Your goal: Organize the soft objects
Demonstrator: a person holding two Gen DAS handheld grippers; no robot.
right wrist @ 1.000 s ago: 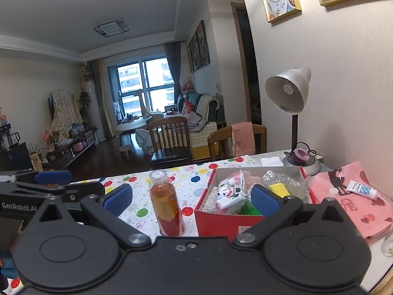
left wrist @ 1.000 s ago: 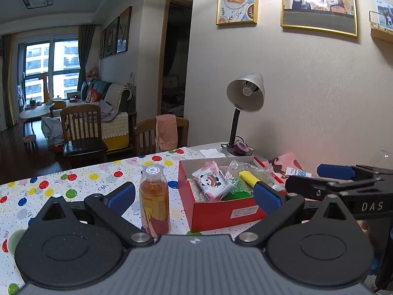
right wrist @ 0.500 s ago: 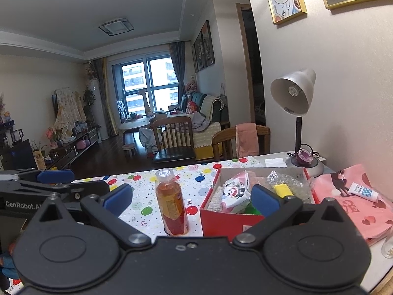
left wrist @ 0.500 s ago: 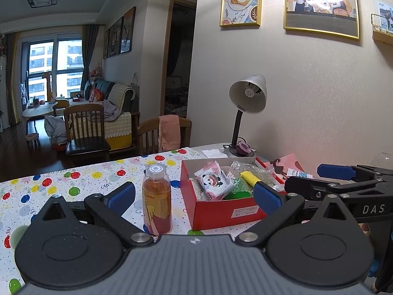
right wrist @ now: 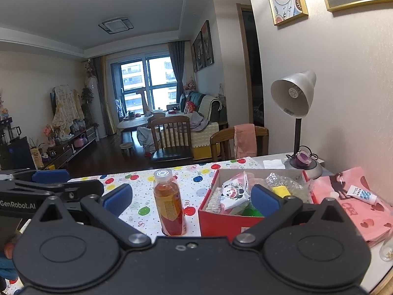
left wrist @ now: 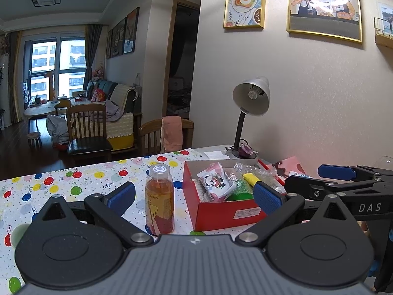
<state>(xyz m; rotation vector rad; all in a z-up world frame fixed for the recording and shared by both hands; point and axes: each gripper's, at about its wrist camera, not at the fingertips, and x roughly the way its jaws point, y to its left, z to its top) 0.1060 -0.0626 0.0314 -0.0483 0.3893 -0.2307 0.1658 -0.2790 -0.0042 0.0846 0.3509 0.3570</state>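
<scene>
Left gripper (left wrist: 194,193) and right gripper (right wrist: 191,196), both with blue-padded fingers spread wide and grasping nothing, held side by side above the near edge of a table covered by a balloon-print tablecloth (left wrist: 81,179). The landmark is the red cardboard box (left wrist: 221,213), open at the top and standing on the cloth. Inside it lie the soft objects: a panda-print pouch (left wrist: 216,182) leaning toward the box's left wall, a yellow item (left wrist: 250,178) under crinkled clear plastic wrap (right wrist: 285,182) to the pouch's right, and a green item (left wrist: 239,191) toward the front wall. Just left of the box stands an upright bottle of orange drink (left wrist: 159,199). Behind the box is a desk lamp (left wrist: 250,103); to its right lie a pink bag (right wrist: 356,204) and a small white tube (right wrist: 361,194) on it.
</scene>
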